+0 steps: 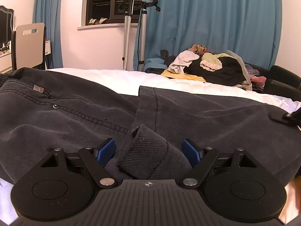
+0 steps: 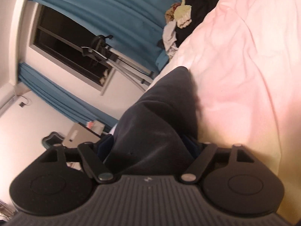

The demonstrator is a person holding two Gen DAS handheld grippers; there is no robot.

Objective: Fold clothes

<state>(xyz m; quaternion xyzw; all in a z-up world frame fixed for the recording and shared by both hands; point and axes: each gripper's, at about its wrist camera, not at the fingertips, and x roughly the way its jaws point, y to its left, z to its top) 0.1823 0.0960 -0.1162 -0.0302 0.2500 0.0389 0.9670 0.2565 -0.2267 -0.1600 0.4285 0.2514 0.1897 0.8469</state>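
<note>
Dark grey trousers (image 1: 75,124) lie spread across the white bed (image 1: 112,77), with a seam, a rivet and a small label showing on the left part. My left gripper (image 1: 148,149) stands open low over them. A raised fold of the cloth sits between its blue pads (image 1: 105,148) without being pressed. In the right wrist view, rolled well to one side, my right gripper (image 2: 150,146) is shut on a thick bunch of the trousers (image 2: 150,113). The cloth fills the gap and hides most of the pads. A black part of that gripper (image 1: 291,115) shows at the trousers' right end.
A pile of mixed clothes (image 1: 212,64) lies at the bed's far side before blue curtains (image 1: 207,18). A garment steamer stand (image 1: 129,28) rises by the dark window. A chair (image 1: 28,43) stands at the left. A dark armchair (image 1: 282,79) is at the far right.
</note>
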